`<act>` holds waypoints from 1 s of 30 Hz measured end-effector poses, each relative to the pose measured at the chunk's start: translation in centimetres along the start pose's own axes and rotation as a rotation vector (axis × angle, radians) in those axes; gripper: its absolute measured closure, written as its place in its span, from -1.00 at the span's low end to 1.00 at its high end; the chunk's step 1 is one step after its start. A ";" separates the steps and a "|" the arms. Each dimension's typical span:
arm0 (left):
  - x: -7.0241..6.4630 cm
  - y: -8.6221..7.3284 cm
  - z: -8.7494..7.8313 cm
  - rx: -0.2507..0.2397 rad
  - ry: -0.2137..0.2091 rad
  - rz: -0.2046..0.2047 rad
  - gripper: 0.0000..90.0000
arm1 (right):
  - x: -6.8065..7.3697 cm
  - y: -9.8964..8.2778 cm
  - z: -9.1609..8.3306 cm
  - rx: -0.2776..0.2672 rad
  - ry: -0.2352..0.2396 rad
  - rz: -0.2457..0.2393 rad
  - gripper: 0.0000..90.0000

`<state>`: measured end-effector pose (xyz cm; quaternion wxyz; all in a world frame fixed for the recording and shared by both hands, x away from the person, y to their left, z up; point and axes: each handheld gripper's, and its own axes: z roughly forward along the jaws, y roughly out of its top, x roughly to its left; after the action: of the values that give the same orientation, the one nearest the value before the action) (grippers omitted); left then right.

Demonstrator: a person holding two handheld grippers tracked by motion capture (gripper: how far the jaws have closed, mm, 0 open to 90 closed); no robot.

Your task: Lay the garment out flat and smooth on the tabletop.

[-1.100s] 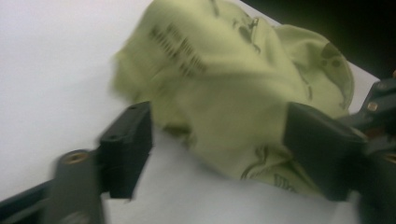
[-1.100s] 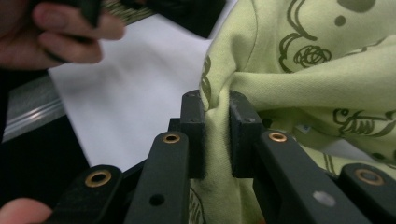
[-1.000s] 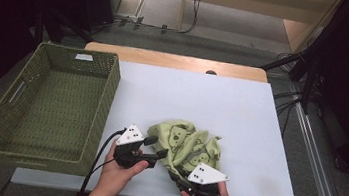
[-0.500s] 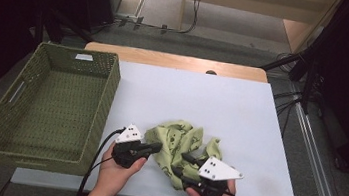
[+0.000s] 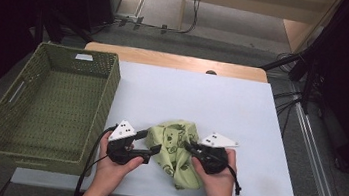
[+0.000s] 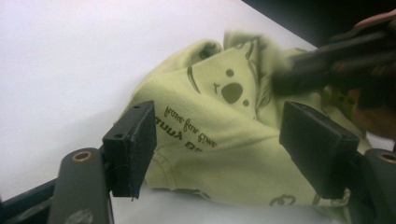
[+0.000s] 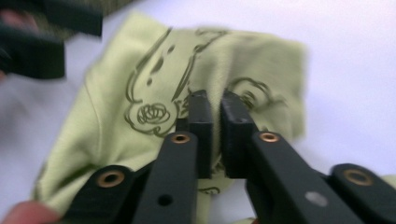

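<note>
A crumpled light green cloth [image 5: 175,153] printed with dark cartoon figures lies on the white table near its front edge. My left gripper [image 5: 151,142] is at the cloth's left side. Its jaws have just been opening and now stand wide, with a fold of the cloth [image 6: 210,93] between them but untouched by the pads [image 6: 133,140]. My right gripper [image 5: 190,146] is at the cloth's right side. Its jaws have just been closing and are pinched on a bit of the cloth [image 7: 140,84], as the right gripper view [image 7: 215,112] shows.
A green woven basket [image 5: 108,95] stands on the left, close to my left hand. The white table top [image 5: 213,97] stretches behind and to the right of the cloth. Its front edge runs just under both hands.
The right gripper has moved away from the table's front edge and onto the cloth, closing there. The left jaws have spread apart. The cloth is bunched narrower.
</note>
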<state>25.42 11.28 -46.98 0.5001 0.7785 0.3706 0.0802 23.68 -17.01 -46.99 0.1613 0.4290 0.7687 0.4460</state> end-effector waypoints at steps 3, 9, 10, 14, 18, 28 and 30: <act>0.0 0.0 0.0 -0.003 0.003 0.001 -0.40 | -1.5 0.4 -2.6 -0.100 -0.021 0.025 0.87; 0.0 -0.1 0.1 0.006 0.007 0.003 -0.41 | -6.0 -0.3 -7.4 -0.203 -0.097 0.116 0.86; 0.0 -0.1 0.2 0.006 0.010 0.002 -0.41 | -6.9 -0.6 -7.9 -0.209 -0.114 0.134 0.86; 0.1 -0.2 0.2 0.008 0.015 0.003 -0.41 | -10.0 -2.3 -9.7 -0.208 -0.195 0.211 0.85; 0.3 -0.2 0.2 0.004 0.017 -0.003 -0.41 | -12.3 -3.8 -10.7 -0.188 -0.274 0.264 0.85; 0.4 -0.2 0.3 0.012 0.017 -0.003 -0.47 | -14.0 -4.9 -10.9 -0.158 -0.341 0.324 0.06; 0.4 -0.2 0.4 0.012 0.016 -0.010 -0.47 | -12.8 -3.9 -10.6 -0.169 -0.309 0.261 0.00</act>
<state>25.79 11.31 -47.48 0.4930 0.7789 0.3790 0.0816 22.38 -33.97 -46.10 0.2532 0.5732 0.6327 0.4549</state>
